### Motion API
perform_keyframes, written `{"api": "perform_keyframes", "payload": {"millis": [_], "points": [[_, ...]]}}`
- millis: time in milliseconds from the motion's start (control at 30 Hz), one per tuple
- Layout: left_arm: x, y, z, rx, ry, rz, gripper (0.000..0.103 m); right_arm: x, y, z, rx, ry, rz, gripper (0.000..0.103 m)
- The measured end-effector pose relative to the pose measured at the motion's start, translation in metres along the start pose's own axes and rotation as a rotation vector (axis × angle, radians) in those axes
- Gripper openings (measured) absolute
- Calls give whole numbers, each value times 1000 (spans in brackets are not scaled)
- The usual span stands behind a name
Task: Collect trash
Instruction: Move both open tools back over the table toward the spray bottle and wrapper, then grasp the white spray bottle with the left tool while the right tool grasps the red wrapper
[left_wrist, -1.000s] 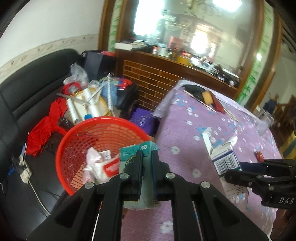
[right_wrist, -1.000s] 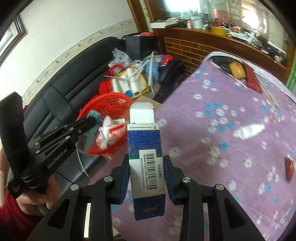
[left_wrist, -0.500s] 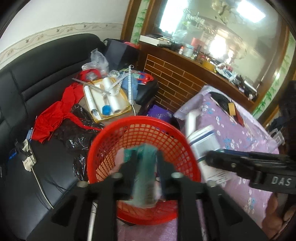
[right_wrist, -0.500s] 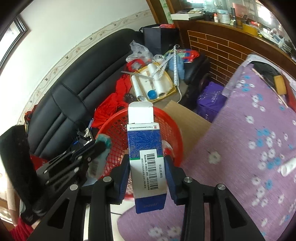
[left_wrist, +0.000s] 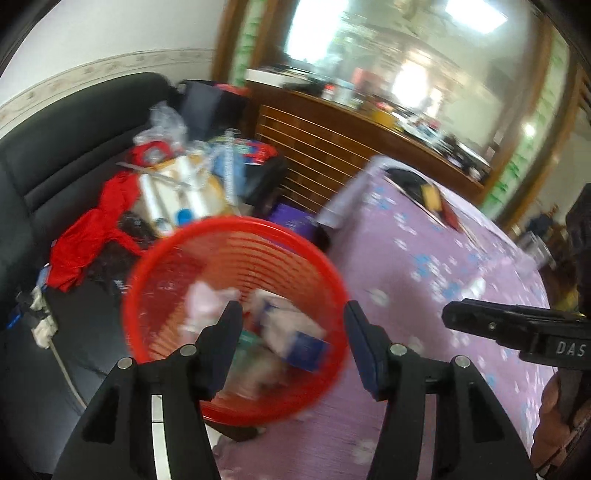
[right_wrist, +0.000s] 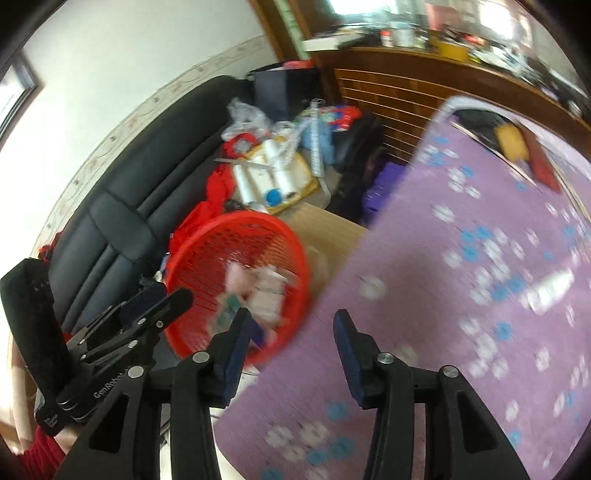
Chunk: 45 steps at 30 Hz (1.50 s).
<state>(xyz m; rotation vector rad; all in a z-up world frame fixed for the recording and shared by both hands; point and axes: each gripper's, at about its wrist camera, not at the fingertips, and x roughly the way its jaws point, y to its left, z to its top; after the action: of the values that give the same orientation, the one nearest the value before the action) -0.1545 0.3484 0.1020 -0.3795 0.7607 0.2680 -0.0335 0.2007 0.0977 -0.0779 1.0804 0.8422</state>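
Beside the table's near-left edge, as I read both wrist views:

1. Red mesh basket (left_wrist: 236, 317), tilted toward my cameras, standing just off the corner of the table with the purple flowered cloth (left_wrist: 436, 280). Holds crumpled white paper (left_wrist: 207, 299), a white-and-blue carton (left_wrist: 295, 336) lying on its side, and a greenish item (right_wrist: 227, 308) too blurred for me to identify. All collected trash sits inside the basket.

2. Left gripper (left_wrist: 291, 325): jaws wide apart, nothing between them, poised over the basket's near rim.

3. Right gripper (right_wrist: 290, 328): jaws likewise spread and empty, positioned over the table edge with the basket just to its left. In the left wrist view I see it side-on at far right, above the cloth.

4. White wrapper or tube (right_wrist: 550, 290) lying on the cloth, well apart from the basket; blurred.

5. Black sofa (left_wrist: 59, 147) behind the basket, carrying a red garment (left_wrist: 96, 229), rolls of white material on a yellow tray (right_wrist: 277, 177) and a clear plastic bag (left_wrist: 162, 125).

6. Wooden counter (right_wrist: 424, 70) beyond the table, cluttered; details indistinct.
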Motion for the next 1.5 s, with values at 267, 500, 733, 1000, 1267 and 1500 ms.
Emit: {"api": "perform_keyframes", "payload": {"millis": [267,500,733,1000,1267,1500], "points": [[19,-96,-25,182,84,-161,55,-49,-87,-60,172,-16,-129,50],[28,-159,-35,270,113,-212,55,-97,-166,-97,314,-58,-216,51],[48,-225,-22,384,124,-216,60,-153,-255,-115,399,-109,-299,51],[121,-286,2,480,195,-202,65,-172,-349,-109,362,-80,-392,51],[171,-309,9,548,234,-200,65,-143,-393,-89,296,-31,-395,57],[205,-330,8,598,281,-186,43,-114,-409,-83,294,20,-395,57]]}}
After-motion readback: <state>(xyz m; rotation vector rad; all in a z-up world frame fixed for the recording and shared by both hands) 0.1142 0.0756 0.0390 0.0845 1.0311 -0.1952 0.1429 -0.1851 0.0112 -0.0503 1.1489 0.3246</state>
